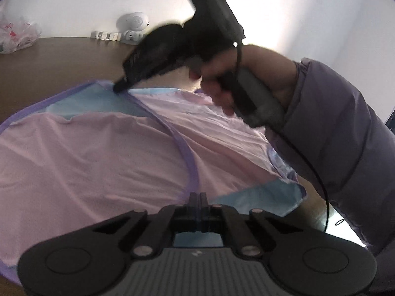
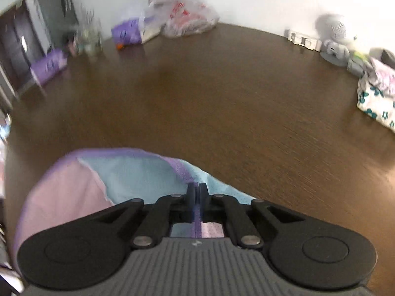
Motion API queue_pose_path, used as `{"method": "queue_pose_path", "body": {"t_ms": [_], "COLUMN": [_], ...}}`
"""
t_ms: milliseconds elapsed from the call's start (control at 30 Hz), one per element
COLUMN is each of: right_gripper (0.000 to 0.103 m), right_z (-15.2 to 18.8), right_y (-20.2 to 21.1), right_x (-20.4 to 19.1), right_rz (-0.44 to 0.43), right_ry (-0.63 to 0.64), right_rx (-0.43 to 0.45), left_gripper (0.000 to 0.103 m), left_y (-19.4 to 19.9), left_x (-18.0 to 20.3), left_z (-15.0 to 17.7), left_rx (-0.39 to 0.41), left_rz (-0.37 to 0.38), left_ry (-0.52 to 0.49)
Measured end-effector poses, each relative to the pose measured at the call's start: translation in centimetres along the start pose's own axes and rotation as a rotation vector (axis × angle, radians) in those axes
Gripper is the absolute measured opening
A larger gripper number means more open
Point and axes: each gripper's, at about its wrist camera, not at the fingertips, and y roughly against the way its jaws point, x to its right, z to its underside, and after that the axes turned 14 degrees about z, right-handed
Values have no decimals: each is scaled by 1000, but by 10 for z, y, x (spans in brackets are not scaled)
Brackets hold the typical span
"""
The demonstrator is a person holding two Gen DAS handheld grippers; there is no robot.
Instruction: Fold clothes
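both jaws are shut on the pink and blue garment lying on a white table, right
Not quite: the table is dark brown wood, not white, as the right wrist view shows. The left gripper and right gripper are indeed shut on the garment.

Pretty dim indoors. Brightest spot is a glow on the wall point(image 1: 259, 19), probably a lamp. The right gripper point(image 1: 121, 86) is motion-blurred, and the clutter along the table point(image 2: 222, 86) is smeared. Heavy fisheye bending, dark corners.
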Motion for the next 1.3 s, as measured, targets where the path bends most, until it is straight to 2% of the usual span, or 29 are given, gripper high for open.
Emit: {"method": "queue_pose_path", "body": {"t_ms": [133, 200, 267, 333, 400, 433, 467, 533, 600, 667, 733, 800, 833, 900, 967, 1033, 1200, 1300], "right_gripper": [2, 2, 6, 10, 22, 35, 41, 48, 55, 66, 69, 69, 67, 64, 55, 52, 48, 48], "right_z": [-14, -19, -22, -18, -9, -3, 2, 17, 41, 77, 114, 150, 166, 189, 204, 209, 208, 208], "right_y": [17, 15, 6, -3, 7, 20, 33, 63, 98, 131, 155, 165, 162, 152, 142, 135, 126, 124], "right_x": [15, 17, 16, 19, 23, 26, 30, 39, 54, 70, 83, 92, 96, 104, 112, 113, 99, 89], "right_rz": [-98, -72, -20, -35, -66, -55, -45, -4, 29, 73, 115, 143, 150, 174, 197, 218, 242, 265], "right_ry": [-147, -182, -201, -209, -214, -208, -202, -197, -209, -224, -220, -208, -210, -232, -265, -272, -207, -171], "right_rx": [53, 76, 93, 53, 63, 90, 117, 167, 217, 277, 318, 309, 275, 229, 203, 205, 178, 169], "left_gripper": [0, 0, 0, 2, 13, 27, 42, 48, 49, 52, 60, 65, 70, 71, 71, 71, 71, 71], "left_y": [23, 30, 30, 33, 41, 44, 44, 37, 23, 12, 6, 12, 17, 25, 31, 34, 22, 20], "left_x": [3, 4, 11, 19, 26, 28, 31, 34, 32, 25, 14, 4, -1, -12, -19, -21, -26, -33], "left_z": [13, 21, 27, 27, 21, 16, 11, 1, -4, 0, 7, 13, 16, 18, 18, 17, 2, -9], "left_rx": [25, 5, -26, -8, 52, 85, 108, 112, 79, 48, 36, 76, 107, 162, 204, 229, 177, 118], "left_rz": [-35, -38, -54, -85, -70, -64, -61, -76, -126, -167, -191, -173, -155, -144, -204, -298, -461, -492], "left_ry": [65, 103, 93, 65, 33, 15, -5, -46, -68, -54, -33, -11, 3, 45, 65, 66, 20, 27]}}
